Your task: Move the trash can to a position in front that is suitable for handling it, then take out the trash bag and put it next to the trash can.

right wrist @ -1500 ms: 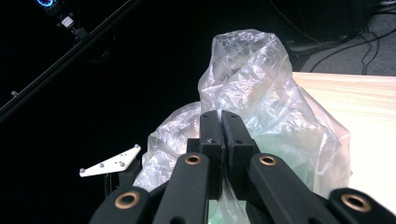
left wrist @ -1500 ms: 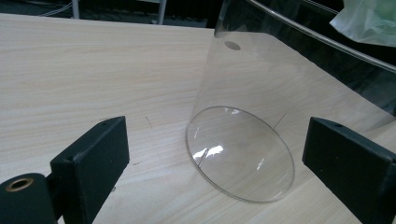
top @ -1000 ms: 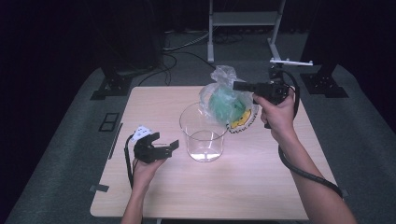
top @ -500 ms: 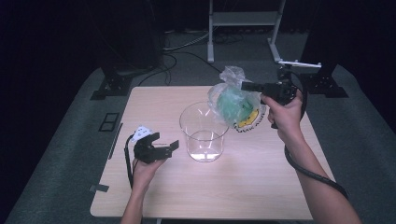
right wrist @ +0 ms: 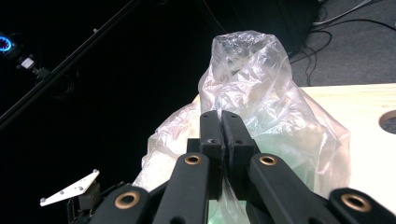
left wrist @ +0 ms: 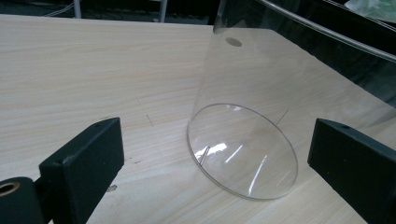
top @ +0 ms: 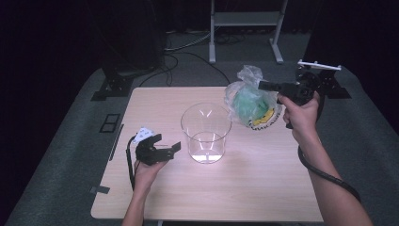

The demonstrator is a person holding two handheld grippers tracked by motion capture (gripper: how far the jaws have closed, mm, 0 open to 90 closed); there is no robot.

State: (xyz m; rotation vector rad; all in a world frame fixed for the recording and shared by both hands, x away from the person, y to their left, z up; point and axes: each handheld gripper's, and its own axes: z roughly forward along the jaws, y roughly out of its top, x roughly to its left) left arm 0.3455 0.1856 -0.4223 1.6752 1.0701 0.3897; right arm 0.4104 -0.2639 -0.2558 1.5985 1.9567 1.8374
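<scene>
The clear glass beaker point(top: 206, 133) is standing upright and empty on the table point(top: 244, 188). The right gripper point(top: 263, 85) is pinching a plastic bag point(top: 249, 101) of green contents, hanging neck-up beside the rim. The left gripper point(top: 171, 148) is resting wide open, facing the beaker.

The pale wooden table point(top: 263, 188) is being lit brightly from overhead while the surrounding room is being left almost black. Glare is being thrown off the clear round plastic container point(top: 206, 133) as white streaks, and the crumpled transparent plastic bag point(right wrist: 261, 93) is being rendered slightly soft and washed out.
</scene>
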